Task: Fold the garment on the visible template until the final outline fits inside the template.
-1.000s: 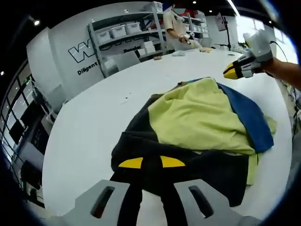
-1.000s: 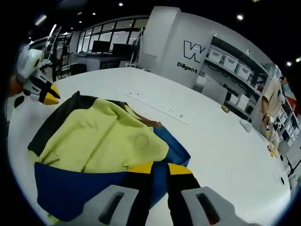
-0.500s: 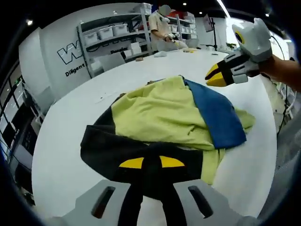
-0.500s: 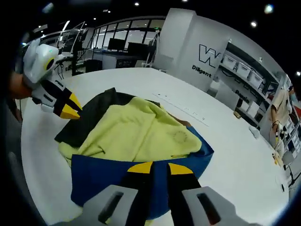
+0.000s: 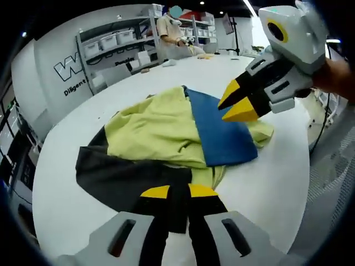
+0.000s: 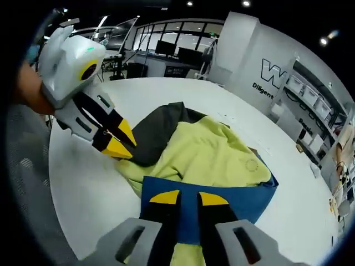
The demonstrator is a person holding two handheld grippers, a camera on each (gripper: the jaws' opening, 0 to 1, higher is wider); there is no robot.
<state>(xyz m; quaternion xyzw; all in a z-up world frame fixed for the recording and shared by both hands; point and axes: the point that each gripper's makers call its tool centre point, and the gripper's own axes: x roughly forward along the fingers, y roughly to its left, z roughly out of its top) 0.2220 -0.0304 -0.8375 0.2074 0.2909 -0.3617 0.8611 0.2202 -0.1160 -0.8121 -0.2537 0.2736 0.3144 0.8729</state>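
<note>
The garment (image 5: 166, 138) lies bunched in overlapping folds, so its lower layers are hidden, and no template outline can be made out beneath it. The wall lettering (image 6: 273, 75) is cut off at the right edge. The far shelf bins (image 5: 108, 41) are too small to read.

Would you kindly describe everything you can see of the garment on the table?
The garment is soft cloth in three colours: a yellow-green middle, a dark grey or black panel and a blue panel. It lies crumpled and partly folded on the white table, the blue layer over the yellow. The left gripper and right gripper each look closed over a fabric edge.
</note>
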